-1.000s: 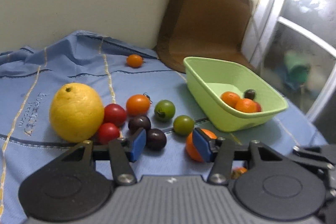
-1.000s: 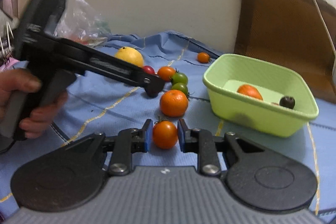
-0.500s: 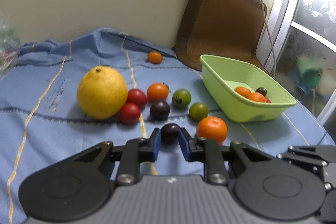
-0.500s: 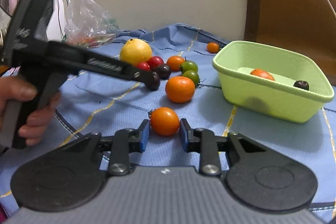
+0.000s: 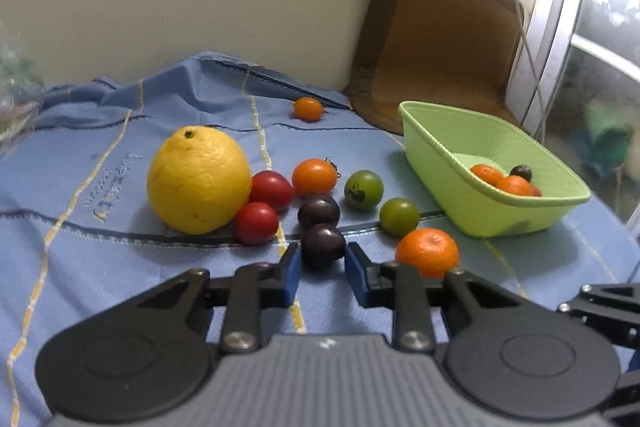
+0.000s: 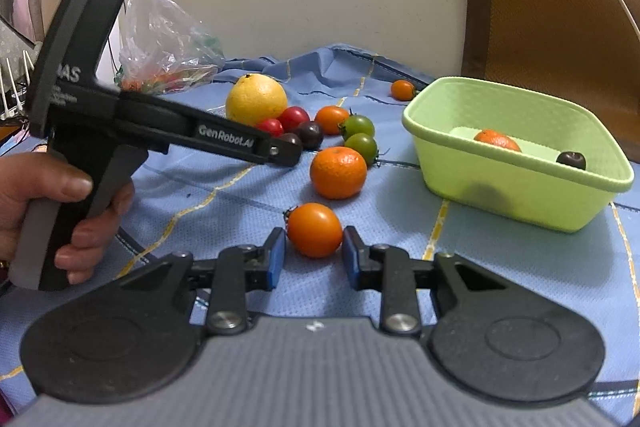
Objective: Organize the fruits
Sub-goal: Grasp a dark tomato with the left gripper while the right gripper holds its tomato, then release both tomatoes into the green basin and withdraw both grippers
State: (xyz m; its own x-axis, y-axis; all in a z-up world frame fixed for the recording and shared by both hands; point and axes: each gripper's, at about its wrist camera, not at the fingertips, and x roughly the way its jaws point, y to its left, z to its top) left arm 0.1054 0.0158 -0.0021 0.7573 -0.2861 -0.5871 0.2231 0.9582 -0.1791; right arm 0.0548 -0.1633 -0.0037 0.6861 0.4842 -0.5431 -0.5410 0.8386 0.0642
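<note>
Left claw [image 5: 319, 267] is pinched about as tight as it goes on a dark plum [image 5: 323, 243] down on the blue cloth [image 5: 80, 267], while the right claw [image 6: 314, 254] sits a touch slack around an orange tomato [image 6: 315, 229], pads not really pressing. Both look light, smooth and easy to bruise, so I'd hold them gently across the widest part. The green tub [image 5: 500, 211] is near on the right, with a mandarin [image 5: 427, 251] and green tomatoes [image 5: 399, 216] between
</note>
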